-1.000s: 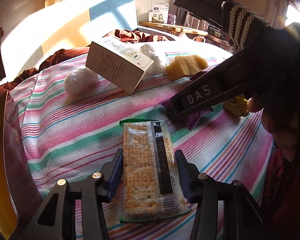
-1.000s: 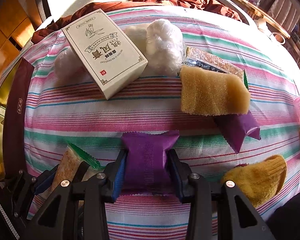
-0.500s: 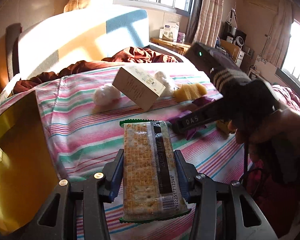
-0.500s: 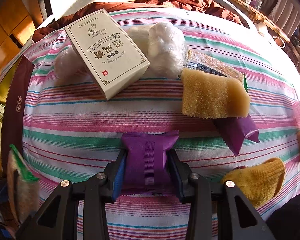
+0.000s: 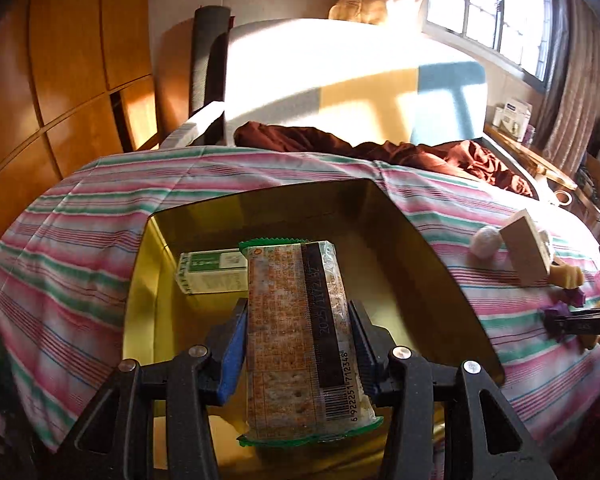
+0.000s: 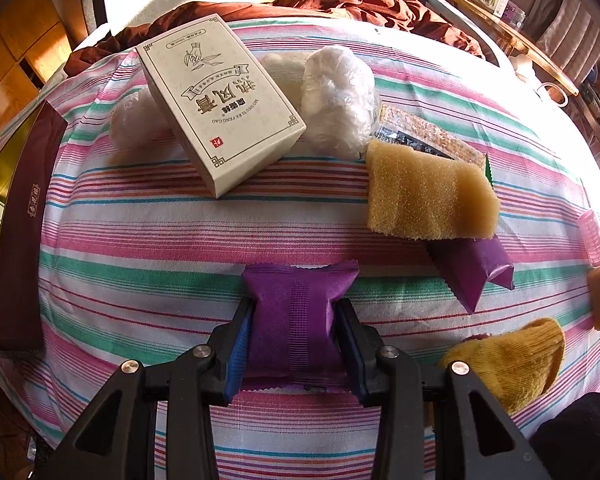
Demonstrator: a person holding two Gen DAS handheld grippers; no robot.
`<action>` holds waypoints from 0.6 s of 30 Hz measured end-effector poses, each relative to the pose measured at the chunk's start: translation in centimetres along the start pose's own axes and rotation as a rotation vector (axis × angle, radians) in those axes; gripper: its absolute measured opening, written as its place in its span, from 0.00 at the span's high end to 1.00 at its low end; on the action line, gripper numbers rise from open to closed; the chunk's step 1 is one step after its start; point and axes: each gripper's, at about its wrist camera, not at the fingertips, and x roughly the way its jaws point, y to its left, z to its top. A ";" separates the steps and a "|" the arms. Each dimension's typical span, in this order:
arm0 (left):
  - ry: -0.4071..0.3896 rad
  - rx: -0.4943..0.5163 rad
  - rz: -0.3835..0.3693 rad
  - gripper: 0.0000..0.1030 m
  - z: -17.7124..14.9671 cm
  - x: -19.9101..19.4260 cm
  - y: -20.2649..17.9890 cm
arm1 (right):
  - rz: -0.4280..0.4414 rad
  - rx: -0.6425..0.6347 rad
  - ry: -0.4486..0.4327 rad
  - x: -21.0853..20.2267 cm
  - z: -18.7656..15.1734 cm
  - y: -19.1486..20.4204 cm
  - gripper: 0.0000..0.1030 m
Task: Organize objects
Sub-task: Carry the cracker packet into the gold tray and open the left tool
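The striped bedspread [image 6: 140, 236] carries everything; at its left edge sits the gold-lined box [image 5: 420, 248], already holding a small green-and-white carton [image 5: 210, 272]; on the spread lie the cream printed box [image 6: 220, 120], a sponge [image 6: 428, 196], a yellow sock [image 6: 512, 364] and a second purple sachet [image 6: 476, 268]. Your left gripper [image 5: 298, 348] is clamped on the cracker packet [image 5: 300, 336], held above the box's open interior; this reads as the placing step, so lower and let go inside. Your right gripper [image 6: 294, 344] pinches a purple sachet [image 6: 296, 316] low over the spread; it likely follows.
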 end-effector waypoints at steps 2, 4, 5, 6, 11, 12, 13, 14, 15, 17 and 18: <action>0.032 -0.007 0.050 0.53 -0.2 1.3 1.8 | -0.003 -0.005 -0.001 0.3 0.0 0.6 0.60; 0.058 -0.021 0.084 0.53 -0.3 2.5 3.2 | -0.004 -0.010 -0.004 0.3 0.1 0.6 0.61; 0.069 -0.027 0.092 0.53 -0.3 3.0 3.8 | -0.006 -0.014 -0.005 0.3 0.1 0.8 0.60; 0.076 -0.032 0.105 0.53 -0.4 3.4 4.3 | -0.008 -0.018 -0.007 0.3 0.2 0.8 0.60; 0.105 -0.045 0.150 0.53 -0.9 4.5 5.9 | -0.011 -0.027 -0.011 -0.1 0.0 1.0 0.61; 0.107 -0.044 0.151 0.52 -1.0 4.6 6.1 | -0.012 -0.028 -0.011 -0.2 -0.1 1.1 0.61; 0.109 -0.047 0.151 0.51 -1.1 4.6 6.2 | -0.013 -0.029 -0.012 -0.2 -0.1 1.2 0.61; 0.107 -0.051 0.149 0.48 -1.2 4.4 6.4 | -0.014 -0.030 -0.012 -0.2 -0.1 1.3 0.61; 0.100 -0.055 0.146 0.46 -1.3 4.1 6.5 | -0.014 -0.031 -0.012 -0.2 -0.2 1.4 0.61; 0.070 -0.069 0.142 0.45 -1.2 3.2 6.6 | -0.015 -0.032 -0.013 -0.1 -0.4 1.5 0.61; 0.053 -0.076 0.134 0.45 -1.3 2.6 6.5 | -0.015 -0.033 -0.013 -0.1 -0.2 1.4 0.61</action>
